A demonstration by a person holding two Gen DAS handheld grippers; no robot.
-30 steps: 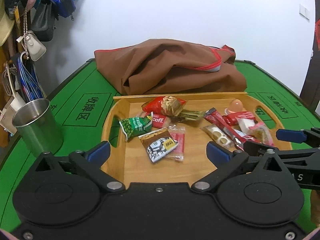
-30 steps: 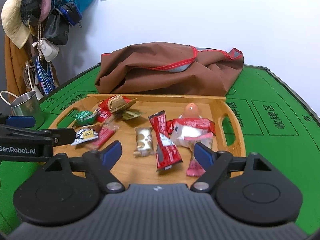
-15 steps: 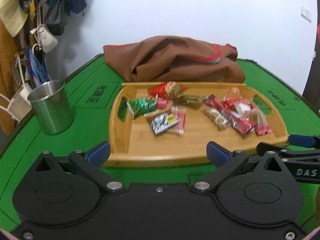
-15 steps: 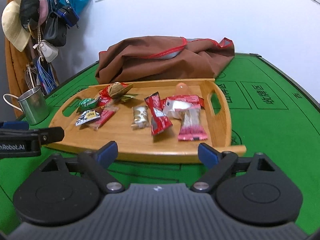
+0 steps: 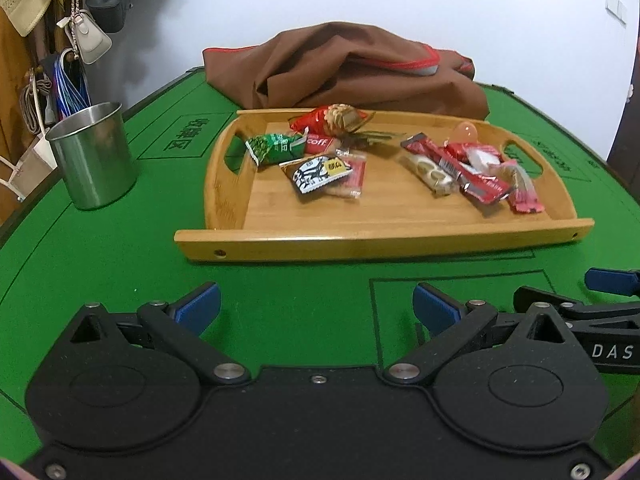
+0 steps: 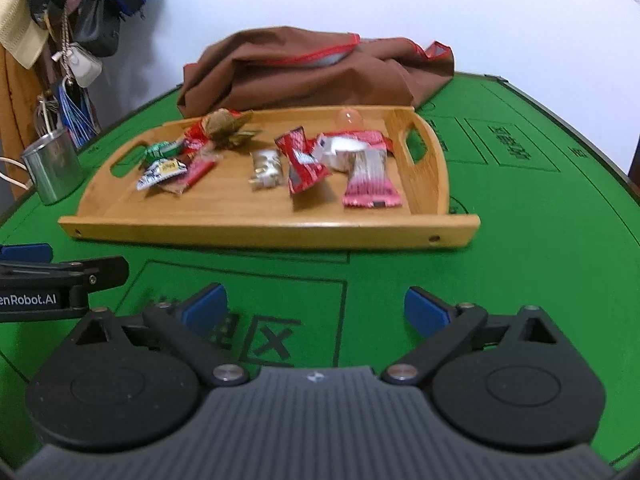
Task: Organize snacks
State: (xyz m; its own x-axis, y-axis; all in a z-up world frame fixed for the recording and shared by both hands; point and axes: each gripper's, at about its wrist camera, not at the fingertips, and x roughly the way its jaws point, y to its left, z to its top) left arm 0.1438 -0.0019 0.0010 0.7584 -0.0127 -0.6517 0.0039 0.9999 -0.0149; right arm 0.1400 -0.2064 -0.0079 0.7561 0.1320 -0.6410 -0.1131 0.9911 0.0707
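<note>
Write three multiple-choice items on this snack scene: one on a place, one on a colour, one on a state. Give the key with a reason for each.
1. Where does the steel cup stand?
A. on the green table left of the wooden tray
B. inside the tray
C. on the brown bag

2. What colour is the cloth bag behind the wooden tray?
A. blue
B. brown with red trim
C. yellow

3. How does the right gripper stand?
A. shut on a red packet
B. shut on the tray handle
C. open, with nothing between its fingers

Key: 1 A, the cup sits on the felt beside the tray's left handle. 2 B, brown fabric with a red edge lies behind the tray. 3 C, its jaws have just been opening, and only green table shows between them.
</note>
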